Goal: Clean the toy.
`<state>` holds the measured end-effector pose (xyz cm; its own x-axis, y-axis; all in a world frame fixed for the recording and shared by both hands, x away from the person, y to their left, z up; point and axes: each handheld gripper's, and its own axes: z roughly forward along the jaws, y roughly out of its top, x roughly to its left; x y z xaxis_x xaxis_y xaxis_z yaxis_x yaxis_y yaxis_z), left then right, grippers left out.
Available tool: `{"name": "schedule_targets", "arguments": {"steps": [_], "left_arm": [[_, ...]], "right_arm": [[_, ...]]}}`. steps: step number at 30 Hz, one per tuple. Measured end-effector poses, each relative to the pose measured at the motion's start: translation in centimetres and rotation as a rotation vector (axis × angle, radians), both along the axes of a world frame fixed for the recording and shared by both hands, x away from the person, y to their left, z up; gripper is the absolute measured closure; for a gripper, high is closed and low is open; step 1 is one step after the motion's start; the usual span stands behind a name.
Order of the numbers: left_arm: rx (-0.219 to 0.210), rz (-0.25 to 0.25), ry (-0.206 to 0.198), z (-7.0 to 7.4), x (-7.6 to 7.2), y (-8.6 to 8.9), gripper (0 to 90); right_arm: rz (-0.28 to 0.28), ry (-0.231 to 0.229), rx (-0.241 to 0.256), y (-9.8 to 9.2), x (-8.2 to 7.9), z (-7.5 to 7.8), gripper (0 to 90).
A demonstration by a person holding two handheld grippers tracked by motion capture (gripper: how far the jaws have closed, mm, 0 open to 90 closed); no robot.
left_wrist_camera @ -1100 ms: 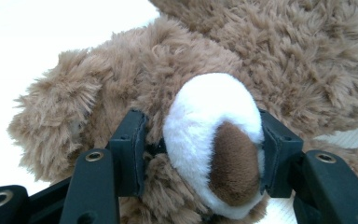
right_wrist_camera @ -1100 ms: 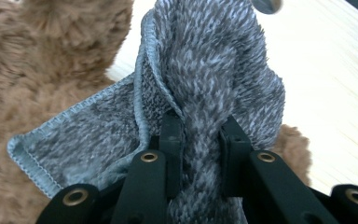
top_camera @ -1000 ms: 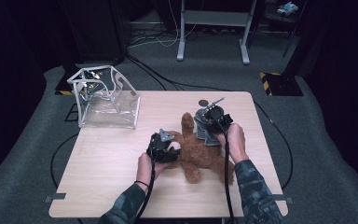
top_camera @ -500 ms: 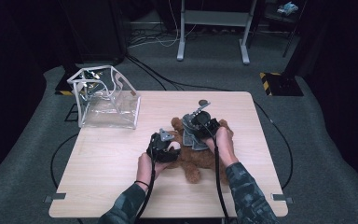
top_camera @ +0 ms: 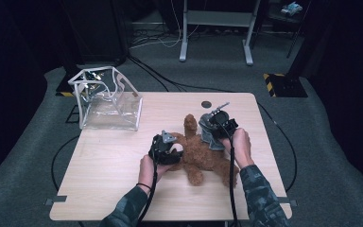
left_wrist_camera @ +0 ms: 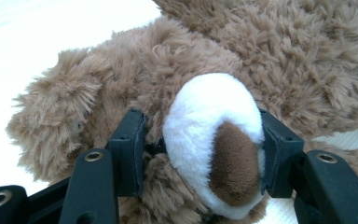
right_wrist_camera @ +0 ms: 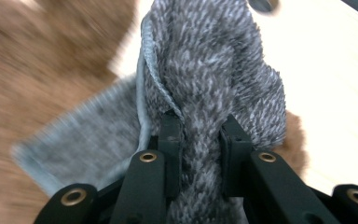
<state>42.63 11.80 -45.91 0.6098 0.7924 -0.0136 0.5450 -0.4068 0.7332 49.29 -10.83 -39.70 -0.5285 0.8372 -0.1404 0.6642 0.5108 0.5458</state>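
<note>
A brown plush teddy bear [top_camera: 203, 158] lies on the wooden table [top_camera: 104, 175]. My left gripper [top_camera: 166, 150] is at the bear's head, shut on its white muzzle [left_wrist_camera: 214, 140] with the brown nose; the jaws press on both sides of the snout. My right gripper [top_camera: 216, 128] is above the bear's far side, shut on a fold of grey fuzzy cloth [right_wrist_camera: 209, 88]. The cloth [top_camera: 209, 131] hangs against the bear's body. The bear's brown fur [right_wrist_camera: 32, 70] is blurred at the left of the right gripper view.
A clear plastic box with a white frame [top_camera: 108, 99] stands at the table's far left corner. A small dark round disc [top_camera: 206, 104] lies near the far edge. Cables and a metal stand [top_camera: 217, 28] are on the floor beyond.
My right gripper has carried the grey cloth left and nearer, over the bear's body. My left gripper stays on the bear's muzzle.
</note>
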Motion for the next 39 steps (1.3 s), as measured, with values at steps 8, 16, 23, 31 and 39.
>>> {"name": "schedule_targets", "arguments": {"steps": [8,16,23,31,39], "left_arm": [[0.000,0.000,0.002,0.0,0.0,0.0,43.9],[-0.039,0.017,0.007,-0.1,0.1,0.0,43.8],[-0.032,0.011,0.013,-0.1,0.2,0.1,43.8],[-0.027,0.008,0.016,-0.1,0.2,0.1,43.8],[-0.032,0.017,0.012,-0.1,0.2,0.0,43.9]], "right_arm": [[0.096,0.020,0.050,3.2,-0.5,-0.9,74.7],[0.023,0.008,-0.053,0.8,0.2,-0.9,75.0],[-0.012,0.008,0.069,-0.2,0.3,0.0,75.1],[0.099,0.056,0.135,3.1,-0.2,-0.6,75.4],[0.042,0.031,0.062,1.4,0.0,-0.7,75.5]]}}
